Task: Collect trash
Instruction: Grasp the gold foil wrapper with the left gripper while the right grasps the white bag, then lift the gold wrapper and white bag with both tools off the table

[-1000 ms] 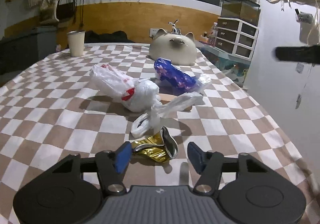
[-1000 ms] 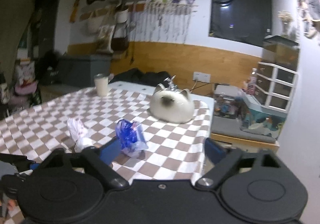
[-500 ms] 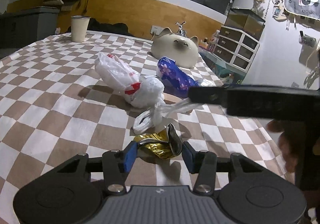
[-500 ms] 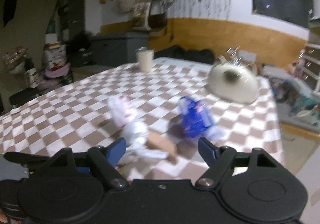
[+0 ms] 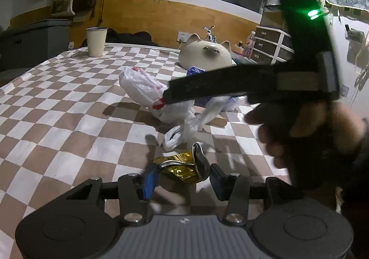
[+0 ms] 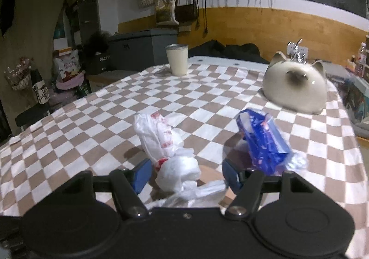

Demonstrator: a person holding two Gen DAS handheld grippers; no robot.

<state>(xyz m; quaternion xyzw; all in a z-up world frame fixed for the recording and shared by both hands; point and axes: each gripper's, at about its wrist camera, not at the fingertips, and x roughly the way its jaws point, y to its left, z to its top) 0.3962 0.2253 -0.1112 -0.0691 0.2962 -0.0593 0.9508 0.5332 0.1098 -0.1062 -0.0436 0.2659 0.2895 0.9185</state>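
A crumpled gold foil wrapper (image 5: 182,167) lies on the checkered tablecloth (image 5: 57,106) between the blue pads of my left gripper (image 5: 183,181), which is closed onto it. A white plastic bag with red print (image 5: 147,90) lies beyond it, and it also shows in the right wrist view (image 6: 166,143). My right gripper (image 6: 185,174) is open with the knotted end of the white bag between its pads. A blue patterned wrapper (image 6: 263,141) lies to the right of the bag. In the left wrist view the right gripper's body (image 5: 253,79) crosses above the bag.
A cat-shaped ceramic container (image 6: 296,88) sits at the back right of the table. A cream cup (image 6: 177,59) stands at the far edge. A brown cardboard piece (image 6: 211,174) lies under the bag. The table's right edge (image 6: 355,143) is close to the blue wrapper.
My left gripper has closed in on the gold wrapper. My right gripper has swung left and down over the white bag, which now sits between its pads.
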